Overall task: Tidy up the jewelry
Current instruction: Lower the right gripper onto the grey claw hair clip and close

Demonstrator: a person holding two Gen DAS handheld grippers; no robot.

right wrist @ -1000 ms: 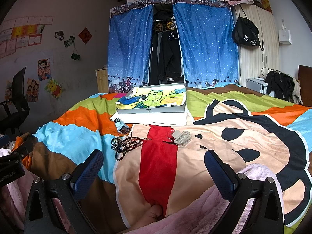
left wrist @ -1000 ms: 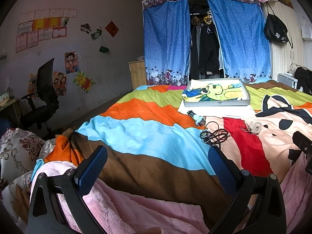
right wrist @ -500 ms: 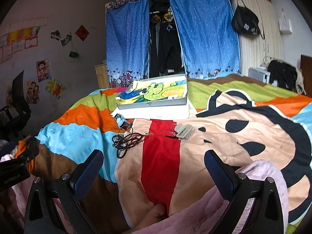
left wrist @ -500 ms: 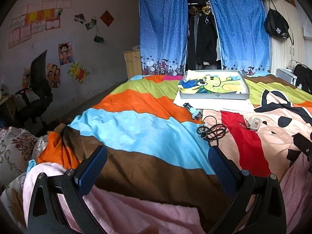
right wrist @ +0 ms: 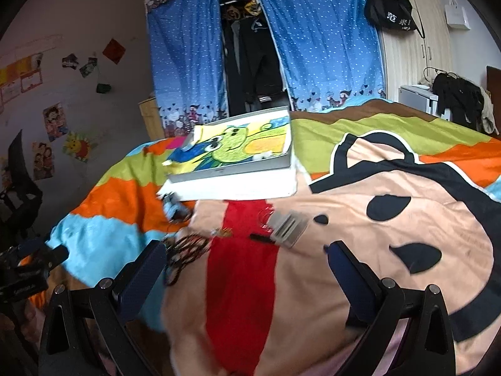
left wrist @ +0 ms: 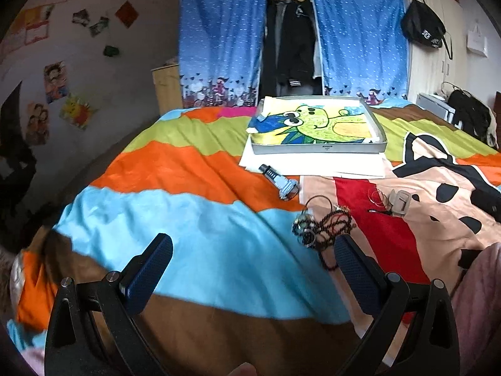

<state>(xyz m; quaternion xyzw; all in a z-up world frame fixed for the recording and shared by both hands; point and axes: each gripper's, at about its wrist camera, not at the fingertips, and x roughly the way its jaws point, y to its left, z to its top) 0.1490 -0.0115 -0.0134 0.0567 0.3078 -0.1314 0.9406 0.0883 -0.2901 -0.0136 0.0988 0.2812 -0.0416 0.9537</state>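
A tangle of dark beaded necklaces (left wrist: pixel 322 227) lies on the striped bedspread, just beyond my left gripper's right finger; it also shows in the right wrist view (right wrist: pixel 184 250). A wristwatch (left wrist: pixel 280 181) lies beyond it, near a shallow grey box (left wrist: pixel 319 148) lined with a cartoon cloth. A beige hair clip (left wrist: pixel 399 202) and thin hoop earrings (left wrist: pixel 377 195) lie to the right. My left gripper (left wrist: pixel 250 277) is open and empty above the bed. My right gripper (right wrist: pixel 247 275) is open and empty, near the hair clip (right wrist: pixel 288 227).
The grey box (right wrist: pixel 231 170) rests on a white sheet of paper (left wrist: pixel 313 166). Blue curtains (left wrist: pixel 219 37) and a wardrobe stand behind the bed. An office chair (right wrist: pixel 18 185) stands at the left wall. Pink fleece (left wrist: pixel 479 297) lies at the bed's near right.
Both grippers have moved forward over the bed toward the jewelry. The right wrist view is now blurred and tilted. Both stay open and empty.
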